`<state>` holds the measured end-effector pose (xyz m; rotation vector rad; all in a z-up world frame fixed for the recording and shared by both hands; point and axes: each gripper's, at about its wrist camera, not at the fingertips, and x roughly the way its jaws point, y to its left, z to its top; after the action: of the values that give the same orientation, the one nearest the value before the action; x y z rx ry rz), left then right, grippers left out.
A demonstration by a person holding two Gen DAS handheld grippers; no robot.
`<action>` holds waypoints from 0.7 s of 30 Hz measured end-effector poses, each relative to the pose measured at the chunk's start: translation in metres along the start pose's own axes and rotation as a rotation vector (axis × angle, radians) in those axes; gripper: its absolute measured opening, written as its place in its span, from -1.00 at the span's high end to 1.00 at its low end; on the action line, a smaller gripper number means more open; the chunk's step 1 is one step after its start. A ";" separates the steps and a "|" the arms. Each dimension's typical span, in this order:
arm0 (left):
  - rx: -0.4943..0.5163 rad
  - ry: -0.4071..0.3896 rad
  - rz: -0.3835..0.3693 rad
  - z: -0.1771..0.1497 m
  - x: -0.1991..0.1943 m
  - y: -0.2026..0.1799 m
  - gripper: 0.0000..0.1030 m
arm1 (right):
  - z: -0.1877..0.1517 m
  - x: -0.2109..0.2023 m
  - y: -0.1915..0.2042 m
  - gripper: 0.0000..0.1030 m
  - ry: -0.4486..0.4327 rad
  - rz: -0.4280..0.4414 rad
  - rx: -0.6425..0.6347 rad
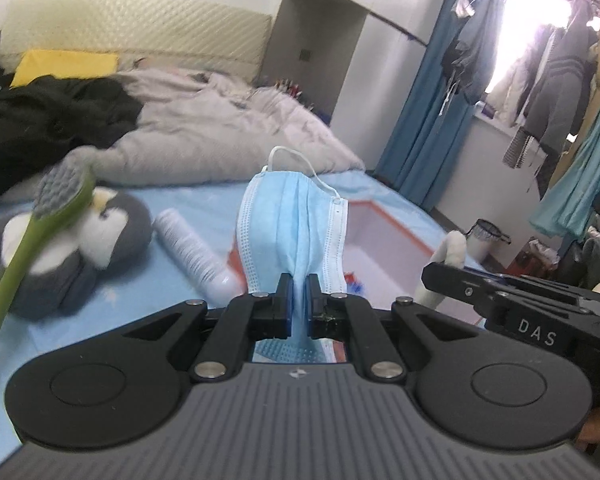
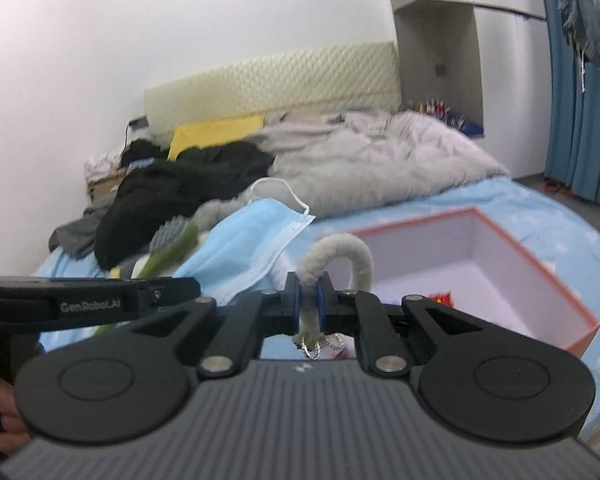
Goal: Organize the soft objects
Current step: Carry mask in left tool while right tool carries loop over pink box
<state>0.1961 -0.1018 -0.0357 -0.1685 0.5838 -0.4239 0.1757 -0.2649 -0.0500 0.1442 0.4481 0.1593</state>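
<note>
Your left gripper (image 1: 299, 282) is clamped almost fully closed on the blue face mask (image 1: 292, 224), pinching it at its lower fold so the pleats stand up and the ear loop arches over the top; that grip keeps the mask clear of the bed sheet (image 1: 204, 196) and, I judge, ready to carry toward the pink-rimmed box (image 1: 384, 236) just beyond it. Your right gripper (image 2: 309, 286) is likewise nearly closed, on a grey-white fabric loop (image 2: 340, 254) that curls up and over the jaws; a small metal chain and ring (image 2: 320, 346) dangle beneath, so it looks like a soft keychain piece, though what hangs from its far end is hidden behind the gripper body. The box sits open on the sheet to the right, with something red and blue at its bottom, too small to name. The plush penguin (image 1: 72, 248) and white tube (image 1: 196, 252) lie on the sheet untouched; a green stem with a grey ribbed head (image 1: 56, 200) crosses the left edge, its lower end cut off, so you cannot tell what holds it.
</note>
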 end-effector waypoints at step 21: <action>0.030 0.191 -0.085 0.074 0.134 -0.064 0.85 | 0.051 0.043 -0.110 0.77 0.128 -0.152 0.121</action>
<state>0.3174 -0.2146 -0.0240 -0.1246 0.7592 -0.5348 0.2494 -0.3700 -0.0412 0.2189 0.5943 -0.0082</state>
